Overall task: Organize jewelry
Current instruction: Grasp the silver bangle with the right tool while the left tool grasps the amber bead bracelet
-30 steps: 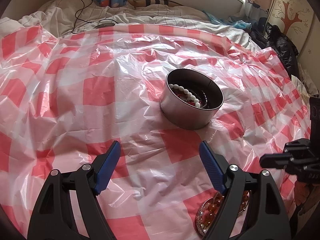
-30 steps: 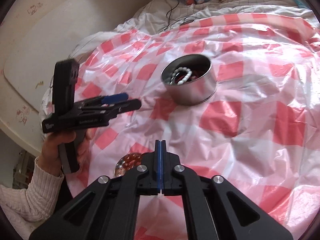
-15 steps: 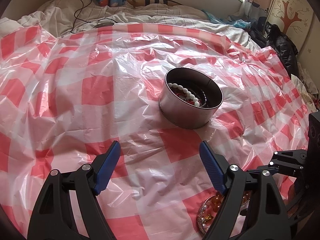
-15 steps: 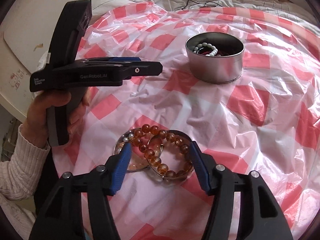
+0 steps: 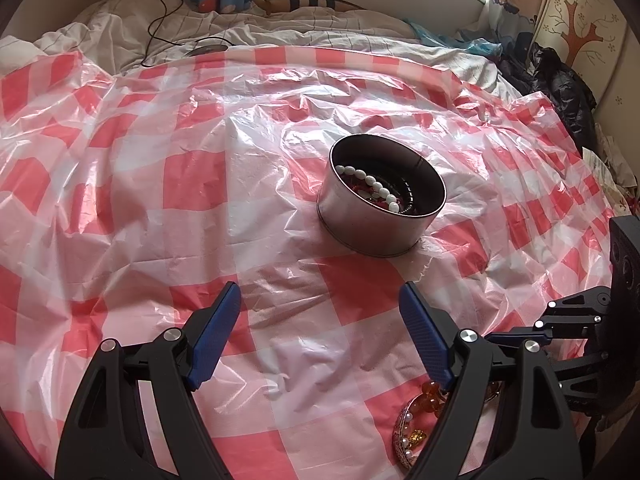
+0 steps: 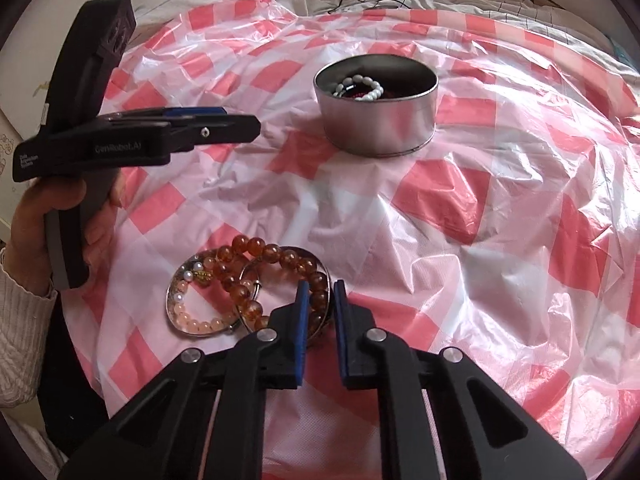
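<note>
The right gripper [image 6: 319, 292] has just been closing, and its blue pads now pinch the amber bracelet [image 6: 276, 258] and the thin metal bangle [image 6: 326, 280] beside it, at the near edge of the checked sheet [image 6: 460, 220]. A pink bracelet [image 6: 192, 316] with pearls lies just left, touching the amber one. The left gripper [image 5: 320, 332], held in a hand [image 6: 48, 216] at the left, hangs above the sheet with its jaws spread wide and nothing between them. Farther off, the tin [image 6: 376, 120] stands upright on the sheet, well apart from the bracelets, with a white bead bracelet [image 5: 370, 184] and dark red pieces inside.
</note>
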`<state>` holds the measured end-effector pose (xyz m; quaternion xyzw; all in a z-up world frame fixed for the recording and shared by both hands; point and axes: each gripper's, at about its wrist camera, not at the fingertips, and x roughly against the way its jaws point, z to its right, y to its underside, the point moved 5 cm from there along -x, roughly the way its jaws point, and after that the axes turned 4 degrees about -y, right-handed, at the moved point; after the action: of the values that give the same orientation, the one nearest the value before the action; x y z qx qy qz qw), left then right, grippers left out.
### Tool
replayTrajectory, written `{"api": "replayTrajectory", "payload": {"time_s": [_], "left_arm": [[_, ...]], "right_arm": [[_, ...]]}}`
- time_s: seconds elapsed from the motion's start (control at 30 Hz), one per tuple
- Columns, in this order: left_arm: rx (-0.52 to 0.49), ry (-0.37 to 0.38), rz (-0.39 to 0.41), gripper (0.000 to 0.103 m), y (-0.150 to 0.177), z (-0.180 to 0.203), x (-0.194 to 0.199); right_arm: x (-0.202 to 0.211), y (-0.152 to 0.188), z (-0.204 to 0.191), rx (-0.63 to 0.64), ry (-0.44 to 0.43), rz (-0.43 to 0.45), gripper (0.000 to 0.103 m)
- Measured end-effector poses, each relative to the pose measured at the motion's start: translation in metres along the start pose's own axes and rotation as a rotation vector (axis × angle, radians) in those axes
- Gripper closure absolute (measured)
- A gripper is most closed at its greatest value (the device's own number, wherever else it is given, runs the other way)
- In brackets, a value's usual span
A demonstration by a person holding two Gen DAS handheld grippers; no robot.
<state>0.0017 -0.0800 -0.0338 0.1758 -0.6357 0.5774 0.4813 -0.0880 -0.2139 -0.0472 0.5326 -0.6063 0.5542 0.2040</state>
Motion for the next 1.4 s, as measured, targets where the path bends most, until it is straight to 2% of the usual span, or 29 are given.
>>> {"api": "replayTrajectory", "payload": {"time_s": [0.13,0.23,0.27,0.33,0.4,0.53,0.63,0.67,0.7,0.77,0.83,1.07,1.13,1.17,1.3,1.4], "left_arm": [[0.003,0.010,-0.001,0.026,-0.001,0.000,0.001],[0.010,0.132,-0.040,0.025,0.002,0.009,-0.001],[-0.012,0.170,-0.057,0.024,0.005,0.017,-0.002],[-0.089,0.198,-0.089,0.024,0.014,0.037,-0.006],[-0.181,0.189,-0.125,0.024,0.025,0.055,-0.013],[-0.280,0.192,-0.161,0.025,0.040,0.076,-0.020],[-0.317,0.192,-0.172,0.049,0.045,0.079,-0.021],[-0.319,0.198,-0.178,0.059,0.046,0.078,-0.022],[-0.320,0.206,-0.181,0.076,0.046,0.077,-0.022],[-0.313,0.227,-0.170,0.093,0.042,0.077,-0.017],[-0.287,0.238,-0.138,0.093,0.035,0.073,-0.011],[-0.161,0.273,-0.063,0.093,0.015,0.045,0.005],[-0.104,0.259,-0.033,0.093,0.008,0.033,0.008],[-0.082,0.237,-0.025,0.093,0.005,0.028,0.008],[-0.046,0.153,-0.046,0.093,0.004,0.013,-0.002],[-0.070,0.113,-0.079,0.092,0.008,0.014,-0.011]], "right_arm": [[0.014,-0.007,0.005,-0.027,-0.013,0.067,0.096],[0.013,-0.006,0.007,-0.021,0.003,0.061,0.097],[0.013,-0.007,0.006,-0.020,0.002,0.062,0.097],[0.012,-0.006,0.007,-0.020,0.007,0.058,0.097],[0.009,-0.006,0.008,-0.022,0.019,0.048,0.097],[0.009,-0.006,0.010,-0.033,0.026,0.046,0.097],[0.008,-0.005,0.012,-0.041,0.031,0.040,0.097],[0.008,-0.005,0.013,-0.042,0.033,0.040,0.097],[0.007,-0.005,0.013,-0.043,0.033,0.039,0.097],[0.005,-0.005,0.012,-0.040,0.038,0.032,0.097],[0.002,-0.003,0.013,-0.035,0.059,0.020,0.097],[0.005,-0.005,0.018,-0.077,0.033,0.041,0.096],[0.008,-0.007,0.016,-0.078,0.018,0.067,0.082],[0.009,-0.009,0.015,-0.076,0.022,0.079,0.059],[-0.001,-0.008,0.004,-0.015,0.051,0.058,0.057],[-0.014,-0.004,-0.005,0.071,0.125,0.020,0.060]]}}
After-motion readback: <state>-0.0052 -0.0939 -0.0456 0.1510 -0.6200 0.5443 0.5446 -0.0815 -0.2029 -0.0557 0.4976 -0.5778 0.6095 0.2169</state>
